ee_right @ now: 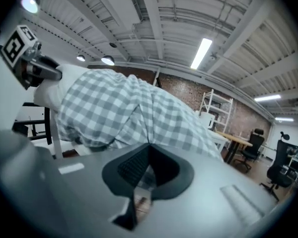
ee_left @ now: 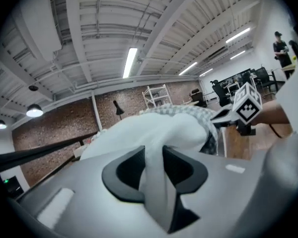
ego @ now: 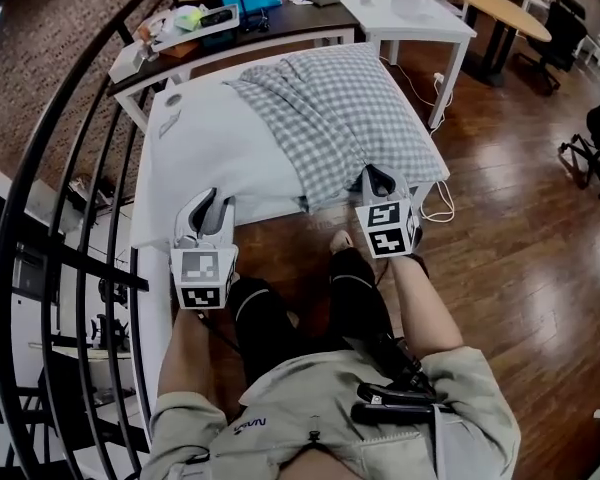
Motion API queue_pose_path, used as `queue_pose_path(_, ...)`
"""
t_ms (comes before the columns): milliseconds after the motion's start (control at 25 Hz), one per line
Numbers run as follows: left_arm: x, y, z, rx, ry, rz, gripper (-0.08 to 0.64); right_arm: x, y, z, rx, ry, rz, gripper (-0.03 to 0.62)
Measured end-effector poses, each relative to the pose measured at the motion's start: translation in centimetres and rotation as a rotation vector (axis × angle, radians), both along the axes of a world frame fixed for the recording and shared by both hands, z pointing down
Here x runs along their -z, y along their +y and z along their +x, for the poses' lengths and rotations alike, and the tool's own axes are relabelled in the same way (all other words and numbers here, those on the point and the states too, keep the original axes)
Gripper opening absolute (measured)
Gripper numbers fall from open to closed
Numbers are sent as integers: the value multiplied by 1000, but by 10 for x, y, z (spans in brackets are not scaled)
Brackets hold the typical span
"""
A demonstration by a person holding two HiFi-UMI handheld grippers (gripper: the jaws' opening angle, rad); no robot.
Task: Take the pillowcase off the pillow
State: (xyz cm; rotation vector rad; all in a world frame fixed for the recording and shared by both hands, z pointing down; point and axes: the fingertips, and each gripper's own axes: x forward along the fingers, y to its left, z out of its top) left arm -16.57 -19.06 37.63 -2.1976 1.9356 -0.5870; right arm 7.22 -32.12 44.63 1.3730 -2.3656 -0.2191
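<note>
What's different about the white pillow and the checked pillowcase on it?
The pillow is plain white; the pillowcase is grey-and-white checked. The pillow shows bare on the left; the pillowcase is bunched over its right part. The left gripper has its jaws on the pillow; the right gripper pinches the pillowcase. Both lie on the white table.

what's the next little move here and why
Probably pull the right gripper sideways, away from the left gripper. Its fingers are shut on the checked pillowcase, the left fingers pinch the bare white pillow, and the case covers about half the pillow.
</note>
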Motion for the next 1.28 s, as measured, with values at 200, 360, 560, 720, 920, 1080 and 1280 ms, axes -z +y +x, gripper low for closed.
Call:
queue_pose_path(200, 59, -12, 26, -78, -90, 43, 210, 4, 4, 2, 21, -47, 15, 11)
queue_pose_path(360, 54, -17, 35, -143, -87, -76, 210, 6, 11, 2, 63, -44, -8, 15)
queue_pose_path(560, 39, 19, 59, -365, -150, -199, 180, 16, 18, 5, 129, -46, -34, 25)
queue_pose_path(720, 72, 29, 59, -382, -139, -84, 178, 34, 27, 2, 189, -81, -32, 28)
queue_pose_path(920, 117, 23, 42, -329, -17, 72, 159, 89, 51, -9, 282, -171, 41, 29)
queue_pose_path(1080, 134, -36, 12, -190, 70, 143, 155, 149, 42, -26, 336, -199, 169, 29)
queue_pose_path(1280, 127, -115, -19, -103, 135, 97, 244, 203, 2, -62, 375, -193, 222, 43)
